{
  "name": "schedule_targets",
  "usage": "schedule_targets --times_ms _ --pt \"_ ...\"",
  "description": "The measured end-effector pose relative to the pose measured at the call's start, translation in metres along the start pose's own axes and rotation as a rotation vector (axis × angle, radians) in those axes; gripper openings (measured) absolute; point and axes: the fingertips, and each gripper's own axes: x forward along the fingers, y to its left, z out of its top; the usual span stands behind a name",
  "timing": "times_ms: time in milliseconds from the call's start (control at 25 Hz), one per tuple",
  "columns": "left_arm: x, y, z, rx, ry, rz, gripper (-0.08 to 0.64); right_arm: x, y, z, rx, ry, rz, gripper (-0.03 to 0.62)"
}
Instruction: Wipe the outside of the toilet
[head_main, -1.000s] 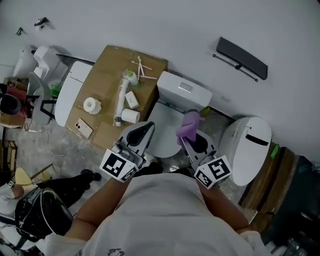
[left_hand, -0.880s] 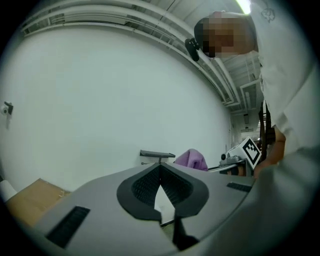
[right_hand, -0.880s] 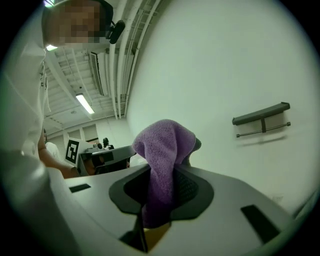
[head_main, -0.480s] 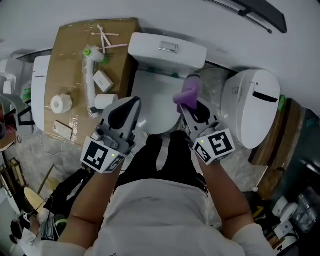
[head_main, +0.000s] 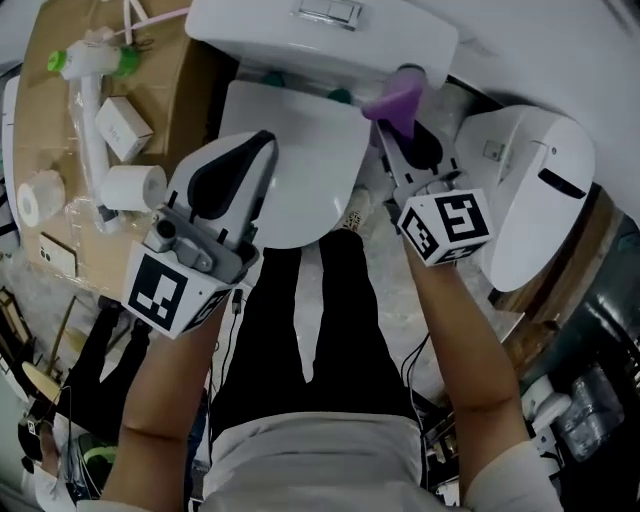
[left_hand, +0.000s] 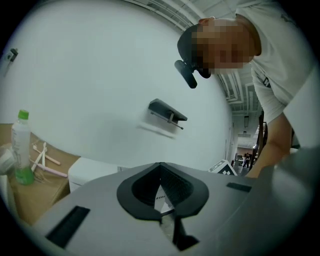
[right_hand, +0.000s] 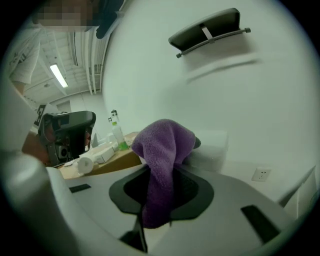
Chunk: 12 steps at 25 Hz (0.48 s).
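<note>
The toilet (head_main: 290, 170) is seen from above, directly ahead of the person and between the two tools. Its closed lid is a smooth, glossy white oval whose long axis runs near to far. The tank (head_main: 320, 35) is a rounded white block set across the far end, its long axis running left to right.

A purple cloth (head_main: 398, 98) is bunched at the tank's near right corner. It is soft and nappy, like terry, and whether it touches the porcelain cannot be told. The cloth is clamped in the closed jaws of the right tool (head_main: 395, 130), with a loose fold standing up beyond the tips.

The tank's side and front lie just far and left of the cloth, so the right tool is judged the one placed to wipe — a short reach along the tank's long axis would be needed.

The left tool (head_main: 262, 145) is held over the lid's left edge, with its jaws together and nothing between them.

To the left, a cardboard-topped counter (head_main: 40, 70) carries a paper roll (head_main: 133, 186), a small box (head_main: 122, 128) and a green-capped bottle (head_main: 85, 90). To the right a second white toilet (head_main: 530, 190) is seen — equally glossy
</note>
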Motion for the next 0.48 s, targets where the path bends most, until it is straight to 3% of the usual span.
schedule_targets --times_ms 240,480 --pt "0.032 0.032 -0.061 0.034 0.026 0.022 0.006 0.048 -0.015 -0.028 -0.130 -0.027 0.046 0.087" --pt "0.052 0.049 -0.086 0.058 -0.005 0.019 0.006 0.076 -0.040 -0.087 -0.089 0.025 0.031 0.087"
